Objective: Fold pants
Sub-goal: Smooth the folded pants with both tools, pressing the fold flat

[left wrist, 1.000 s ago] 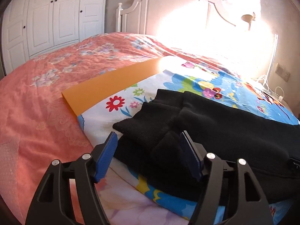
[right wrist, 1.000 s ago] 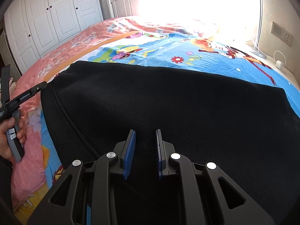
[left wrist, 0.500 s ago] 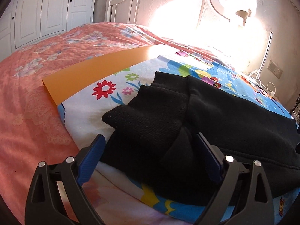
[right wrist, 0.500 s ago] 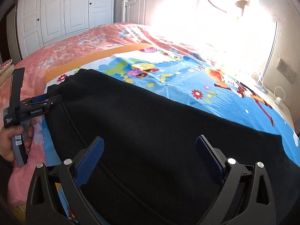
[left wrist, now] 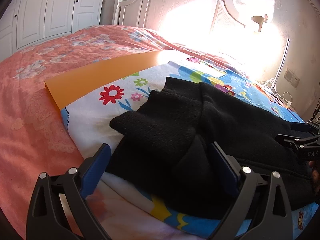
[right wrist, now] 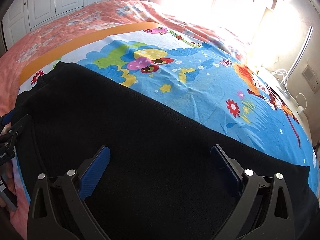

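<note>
Black pants (left wrist: pixel 170 124) lie lengthwise on a cartoon-print sheet (left wrist: pixel 96 108) on the bed. Their ribbed cuffs are bunched and overlapped just ahead of my left gripper (left wrist: pixel 159 146). That gripper is open and low over the cuffs, one finger on either side, pads not pressing. In the right wrist view the wide flat part of the pants (right wrist: pixel 120 120) fills the lower half. My right gripper (right wrist: pixel 160 148) hovers over it with its jaws opening wide; only flat cloth lies beneath them, none pinched. Each gripper shows at the edge of the other's view.
An orange board (left wrist: pixel 96 76) lies under the sheet's far edge on a pink floral bedspread (left wrist: pixel 30 100). A white headboard (left wrist: pixel 180 6) and wardrobe doors (left wrist: pixel 50 10) stand behind. White cables and a wall socket (right wrist: pixel 309 78) are at the right, in strong glare.
Both grippers went from nearly shut or half-open to wide open and let go of the pants. The left one dipped toward the cuffs. The right one slid right along the pants.
</note>
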{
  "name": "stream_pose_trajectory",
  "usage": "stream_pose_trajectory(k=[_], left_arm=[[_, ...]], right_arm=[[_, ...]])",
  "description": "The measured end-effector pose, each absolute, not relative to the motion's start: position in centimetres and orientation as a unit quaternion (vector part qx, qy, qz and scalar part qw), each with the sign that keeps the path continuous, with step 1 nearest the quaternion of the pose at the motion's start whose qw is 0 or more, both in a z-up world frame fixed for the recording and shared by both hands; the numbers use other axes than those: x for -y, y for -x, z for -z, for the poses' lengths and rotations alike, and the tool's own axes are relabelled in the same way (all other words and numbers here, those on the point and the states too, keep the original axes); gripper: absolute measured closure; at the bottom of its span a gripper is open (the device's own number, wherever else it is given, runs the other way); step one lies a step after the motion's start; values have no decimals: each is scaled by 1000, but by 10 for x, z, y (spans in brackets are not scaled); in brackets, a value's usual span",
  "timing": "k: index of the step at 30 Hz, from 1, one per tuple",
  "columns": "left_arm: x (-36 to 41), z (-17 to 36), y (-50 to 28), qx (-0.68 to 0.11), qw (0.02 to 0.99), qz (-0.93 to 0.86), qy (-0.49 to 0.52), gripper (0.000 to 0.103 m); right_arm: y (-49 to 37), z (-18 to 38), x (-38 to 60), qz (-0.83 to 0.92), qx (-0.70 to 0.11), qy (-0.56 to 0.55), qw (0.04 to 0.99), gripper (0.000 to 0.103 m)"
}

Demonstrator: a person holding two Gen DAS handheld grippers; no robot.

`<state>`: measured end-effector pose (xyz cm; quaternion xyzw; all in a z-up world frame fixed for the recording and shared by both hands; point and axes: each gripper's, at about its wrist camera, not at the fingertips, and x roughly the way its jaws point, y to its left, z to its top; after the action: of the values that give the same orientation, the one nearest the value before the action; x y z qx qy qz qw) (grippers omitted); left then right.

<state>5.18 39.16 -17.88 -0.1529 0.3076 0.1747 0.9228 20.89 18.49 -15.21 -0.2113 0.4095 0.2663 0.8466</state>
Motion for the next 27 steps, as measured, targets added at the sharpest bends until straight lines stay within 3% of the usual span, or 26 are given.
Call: stream_pose_trajectory(k=[22, 27], left_arm=[[-390, 180, -52, -306, 920, -185, 161, 1], [-390, 181, -50, -307, 919, -185, 164, 1]], right_arm=[[-243, 159, -223, -292, -416, 248, 825, 5], [-271, 157, -232, -313, -454, 209, 808, 5]])
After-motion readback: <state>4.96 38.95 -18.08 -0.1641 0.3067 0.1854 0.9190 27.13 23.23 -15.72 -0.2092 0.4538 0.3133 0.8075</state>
